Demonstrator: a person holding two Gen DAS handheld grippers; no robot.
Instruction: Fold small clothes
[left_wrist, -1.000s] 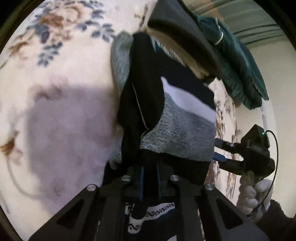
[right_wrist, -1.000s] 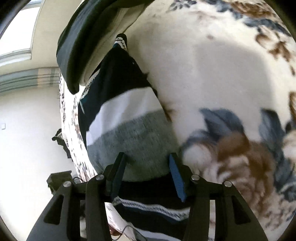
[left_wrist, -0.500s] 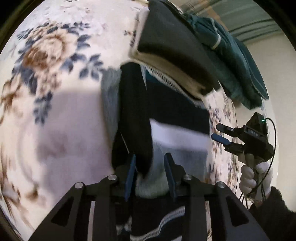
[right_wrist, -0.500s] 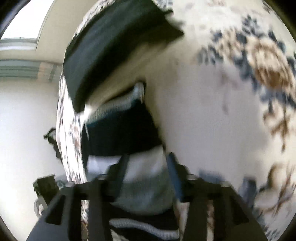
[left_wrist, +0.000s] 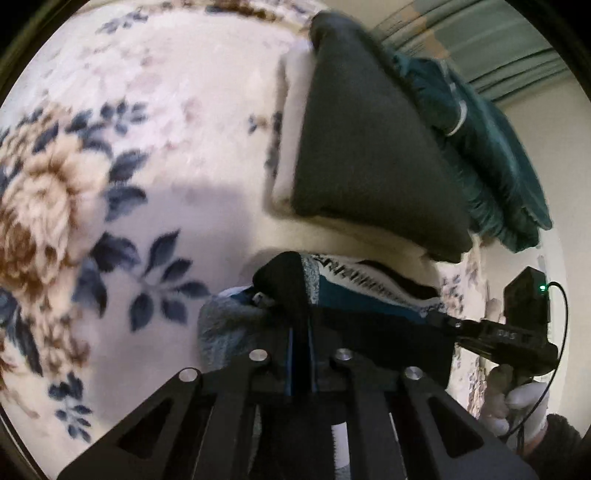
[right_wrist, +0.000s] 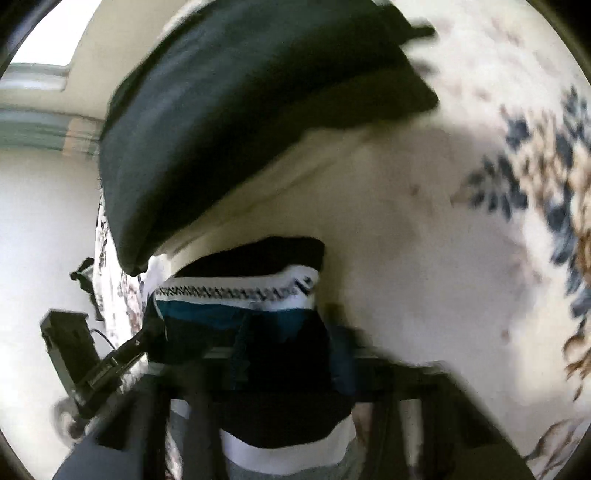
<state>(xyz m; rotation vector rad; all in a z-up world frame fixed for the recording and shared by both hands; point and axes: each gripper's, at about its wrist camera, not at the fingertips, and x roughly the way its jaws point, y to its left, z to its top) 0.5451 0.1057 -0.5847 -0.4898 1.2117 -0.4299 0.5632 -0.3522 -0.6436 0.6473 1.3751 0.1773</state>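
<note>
A small striped sweater (left_wrist: 354, 306), black, teal, white and grey, lies on the floral blanket (left_wrist: 122, 155). My left gripper (left_wrist: 300, 332) is shut on the sweater's black edge near a folded sleeve. In the right wrist view the sweater (right_wrist: 258, 325) fills the bottom centre, and my right gripper (right_wrist: 284, 354) is blurred, with its fingers hidden behind the dark cloth, seemingly pinching it. The right gripper also shows in the left wrist view (left_wrist: 443, 323) at the sweater's right edge.
A folded dark grey garment on a cream one (left_wrist: 369, 158) lies just beyond the sweater, with a teal garment (left_wrist: 491, 147) behind it. In the right wrist view the dark folded pile (right_wrist: 240, 110) sits above the sweater. A white wall lies beyond the bed edge.
Both grippers moved forward along the sweater towards the folded pile. The left gripper opened half a second ago and has now shut on the far black edge. The right gripper closed in on the cloth.
</note>
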